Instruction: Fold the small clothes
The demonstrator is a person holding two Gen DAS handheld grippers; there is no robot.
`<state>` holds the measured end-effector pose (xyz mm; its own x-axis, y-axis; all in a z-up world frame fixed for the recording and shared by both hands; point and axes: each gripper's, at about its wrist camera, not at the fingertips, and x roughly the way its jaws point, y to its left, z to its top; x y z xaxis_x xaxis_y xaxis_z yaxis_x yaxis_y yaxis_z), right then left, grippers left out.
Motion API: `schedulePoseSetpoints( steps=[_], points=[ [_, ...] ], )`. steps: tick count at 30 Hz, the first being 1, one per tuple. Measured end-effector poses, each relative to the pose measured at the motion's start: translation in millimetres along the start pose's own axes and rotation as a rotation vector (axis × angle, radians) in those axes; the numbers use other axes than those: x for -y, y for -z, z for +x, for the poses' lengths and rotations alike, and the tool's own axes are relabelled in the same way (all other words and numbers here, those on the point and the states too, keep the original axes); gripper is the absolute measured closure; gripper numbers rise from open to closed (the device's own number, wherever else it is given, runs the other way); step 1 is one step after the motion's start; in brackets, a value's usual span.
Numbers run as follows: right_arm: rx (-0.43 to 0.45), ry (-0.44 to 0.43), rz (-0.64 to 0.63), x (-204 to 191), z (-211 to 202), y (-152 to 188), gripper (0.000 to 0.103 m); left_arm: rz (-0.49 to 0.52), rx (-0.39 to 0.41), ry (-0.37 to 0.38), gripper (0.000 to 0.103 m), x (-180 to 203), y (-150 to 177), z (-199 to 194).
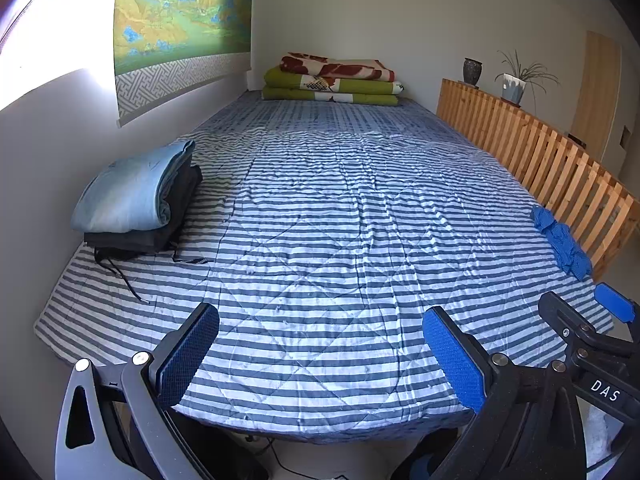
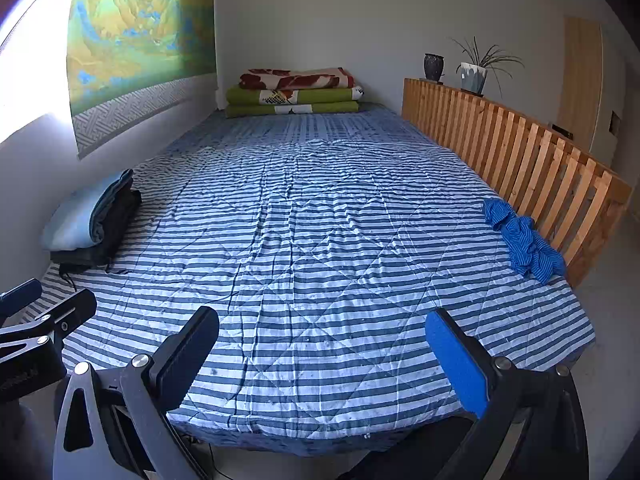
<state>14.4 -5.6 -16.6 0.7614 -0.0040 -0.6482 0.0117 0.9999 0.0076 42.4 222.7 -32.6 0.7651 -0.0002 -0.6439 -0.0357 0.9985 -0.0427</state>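
My left gripper (image 1: pixel 320 354) fills the bottom of the frame, jaws spread wide with nothing between them, above the near edge of the striped quilt (image 1: pixel 320 220). At left sits a folded stack of clothes (image 1: pixel 138 200). At right, a crumpled blue garment (image 1: pixel 562 242) lies beside the wooden slatted rail (image 1: pixel 540 156). My right gripper (image 1: pixel 592 320) pokes in at lower right.

The blue garment (image 1: pixel 562 240) is too crumpled to identify; window (image 1: pixel 36 20) glare hides everything.
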Motion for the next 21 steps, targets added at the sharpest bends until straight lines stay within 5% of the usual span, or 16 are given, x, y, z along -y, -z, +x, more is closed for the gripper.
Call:
schedulePoseSetpoints(
  steps=[21],
  points=[
    [-0.025, 0.004, 0.004, -1, 13, -2, 0.001, -0.004, -0.013, -0.007, 0.0, -4, -1, 12]
  ],
)
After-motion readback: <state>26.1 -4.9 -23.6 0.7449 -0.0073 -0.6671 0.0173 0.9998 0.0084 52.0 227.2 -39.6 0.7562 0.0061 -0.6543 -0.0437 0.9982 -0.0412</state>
